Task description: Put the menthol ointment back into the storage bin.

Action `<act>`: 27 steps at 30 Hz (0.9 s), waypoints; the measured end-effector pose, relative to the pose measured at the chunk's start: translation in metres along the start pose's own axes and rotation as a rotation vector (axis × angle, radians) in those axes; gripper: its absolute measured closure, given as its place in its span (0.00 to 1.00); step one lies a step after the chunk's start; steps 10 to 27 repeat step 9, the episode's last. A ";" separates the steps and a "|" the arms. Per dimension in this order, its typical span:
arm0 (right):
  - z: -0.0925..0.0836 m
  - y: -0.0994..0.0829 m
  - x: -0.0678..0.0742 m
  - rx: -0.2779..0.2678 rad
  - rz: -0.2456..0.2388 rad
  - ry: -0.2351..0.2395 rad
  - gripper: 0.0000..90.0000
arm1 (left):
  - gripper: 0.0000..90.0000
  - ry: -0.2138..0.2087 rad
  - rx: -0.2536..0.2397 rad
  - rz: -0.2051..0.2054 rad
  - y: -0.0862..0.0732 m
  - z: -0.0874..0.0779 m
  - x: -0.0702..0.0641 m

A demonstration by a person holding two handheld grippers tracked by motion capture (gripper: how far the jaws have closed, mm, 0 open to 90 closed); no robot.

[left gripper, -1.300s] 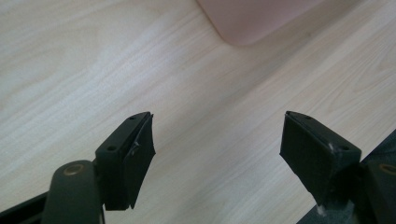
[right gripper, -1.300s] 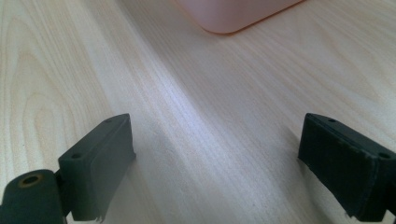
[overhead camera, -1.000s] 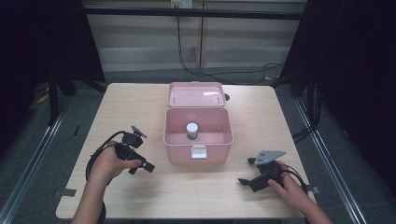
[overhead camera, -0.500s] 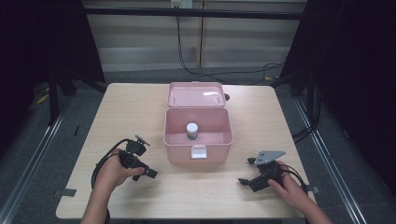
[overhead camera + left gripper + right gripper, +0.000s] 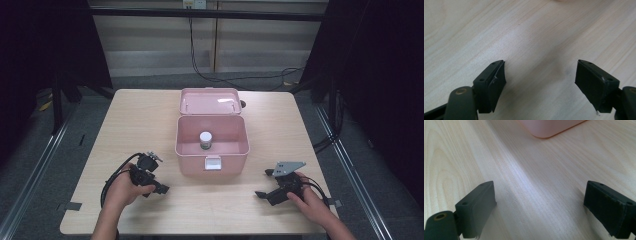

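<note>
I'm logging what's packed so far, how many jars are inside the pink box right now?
1. A small white-lidded jar stands upright on the floor of the open pink box, near its back wall. The front wall may hide something.

A pale wood table (image 5: 150, 120) stands mid-frame on a grey floor (image 5: 45, 165). Along the top runs a light panelled wall (image 5: 150, 55) with black cables (image 5: 200, 70) hanging down it. Dark curtains (image 5: 380, 75) fill the upper left and right. Metal rails (image 5: 35, 170) flank the table.

light wood table (image 5: 125, 125); open pink box (image 5: 212, 150) standing at centre; left gripper (image 5: 159, 189) and right gripper (image 5: 265, 182) near front edge.
</note>
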State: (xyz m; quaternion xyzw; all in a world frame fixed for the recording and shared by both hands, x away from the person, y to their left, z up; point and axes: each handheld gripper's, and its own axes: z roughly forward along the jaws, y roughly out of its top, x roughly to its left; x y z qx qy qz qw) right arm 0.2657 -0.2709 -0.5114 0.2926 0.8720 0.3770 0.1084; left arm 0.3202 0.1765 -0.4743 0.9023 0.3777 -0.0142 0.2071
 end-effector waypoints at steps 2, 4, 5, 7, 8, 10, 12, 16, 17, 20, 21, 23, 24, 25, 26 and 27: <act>0.000 0.000 0.000 0.000 0.000 0.000 0.11 | 0.25 0.011 -0.014 0.016 0.001 0.002 -0.001; 0.000 0.000 0.000 0.000 0.000 0.000 0.11 | 0.24 0.018 -0.015 0.026 0.001 0.002 -0.002; 0.000 0.000 0.000 0.000 0.000 0.000 0.11 | 0.23 0.031 -0.025 0.048 0.000 0.004 -0.003; 0.000 0.000 0.000 0.000 0.000 0.000 0.11 | 0.23 0.040 -0.032 0.069 -0.001 0.004 -0.003; 0.000 0.000 0.000 0.000 0.000 0.000 0.11 | 0.23 0.040 -0.032 0.069 -0.001 0.004 -0.003; 0.000 0.000 0.000 0.000 -0.001 0.000 0.11 | 0.23 0.044 -0.036 0.070 -0.001 0.004 -0.003; 0.000 0.000 0.000 0.000 -0.001 0.000 0.11 | 0.23 0.044 -0.036 0.070 -0.001 0.004 -0.003; 0.000 0.000 0.000 0.000 -0.001 0.000 0.11 | 0.23 0.044 -0.036 0.070 -0.001 0.004 -0.003; 0.000 0.000 0.000 0.000 -0.001 0.000 0.11 | 0.23 0.044 -0.036 0.070 -0.001 0.004 -0.003; 0.000 0.000 0.000 0.000 -0.001 0.000 0.11 | 0.23 0.044 -0.036 0.070 -0.001 0.004 -0.003; 0.000 0.000 0.000 0.000 -0.001 0.000 0.11 | 0.23 0.044 -0.036 0.070 -0.001 0.004 -0.003; 0.000 0.000 0.000 0.000 -0.001 0.000 0.11 | 0.23 0.044 -0.036 0.070 -0.001 0.004 -0.003; 0.000 0.000 0.000 0.000 -0.001 0.000 0.11 | 0.23 0.044 -0.036 0.070 -0.001 0.004 -0.003; 0.000 0.000 0.000 0.000 -0.001 0.000 0.11 | 0.23 0.044 -0.036 0.070 -0.001 0.004 -0.003; 0.000 0.000 0.000 0.000 -0.001 0.000 0.11 | 0.23 0.044 -0.036 0.070 -0.001 0.004 -0.003; 0.000 0.000 0.000 0.000 -0.001 0.000 0.11 | 0.23 0.044 -0.036 0.070 -0.001 0.004 -0.003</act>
